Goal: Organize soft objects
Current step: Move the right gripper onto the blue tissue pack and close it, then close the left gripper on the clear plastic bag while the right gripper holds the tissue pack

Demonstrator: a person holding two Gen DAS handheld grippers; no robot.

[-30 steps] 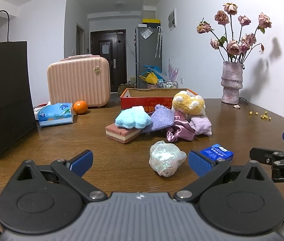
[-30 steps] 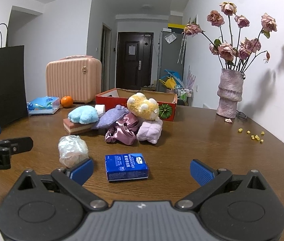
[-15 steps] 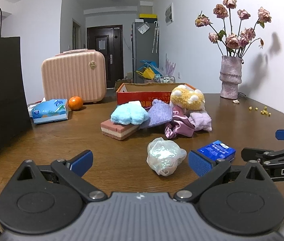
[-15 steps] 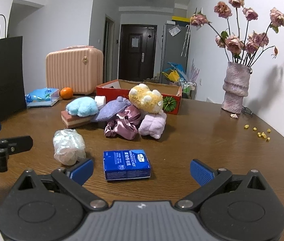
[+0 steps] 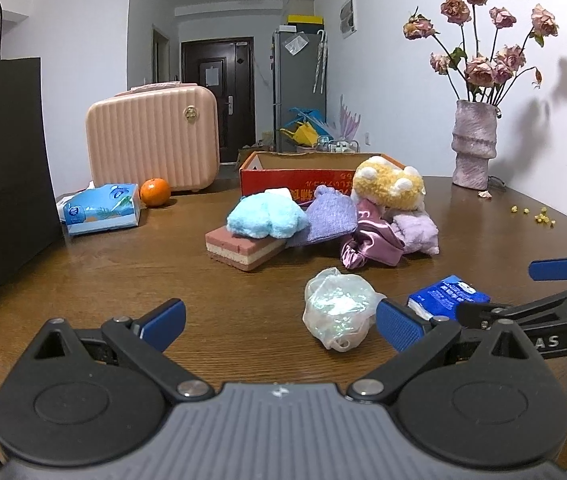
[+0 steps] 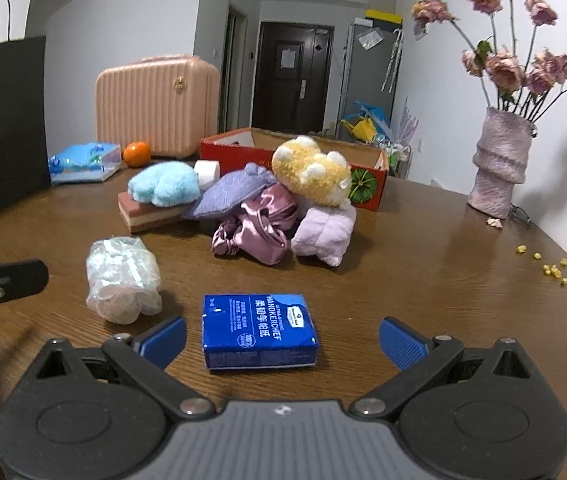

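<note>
A heap of soft things lies mid-table: a blue fluffy toy point(image 5: 265, 218) on a pink layered sponge point(image 5: 243, 247), a purple knit cloth point(image 5: 329, 220), a pink satin scrunchie point(image 5: 369, 242), a lilac plush point(image 5: 415, 230) and a yellow plush point(image 5: 387, 188). Nearer me sit a crumpled clear bag point(image 5: 337, 308) and a blue tissue pack point(image 6: 257, 330). My left gripper point(image 5: 279, 322) is open, the bag just ahead of its right finger. My right gripper point(image 6: 281, 338) is open with the tissue pack lying between its fingers, nothing gripped.
A red cardboard box point(image 5: 303, 170) stands behind the heap. A pink case point(image 5: 153, 138), an orange point(image 5: 155, 193) and a tissue packet point(image 5: 101, 210) sit back left. A black paper bag point(image 5: 1, 172) stands far left. A vase of dried roses point(image 5: 475, 144) is back right.
Both grippers have moved forward and lower toward the table. The tissue pack now lies between the right fingers, and the bag is closer to the left gripper.
</note>
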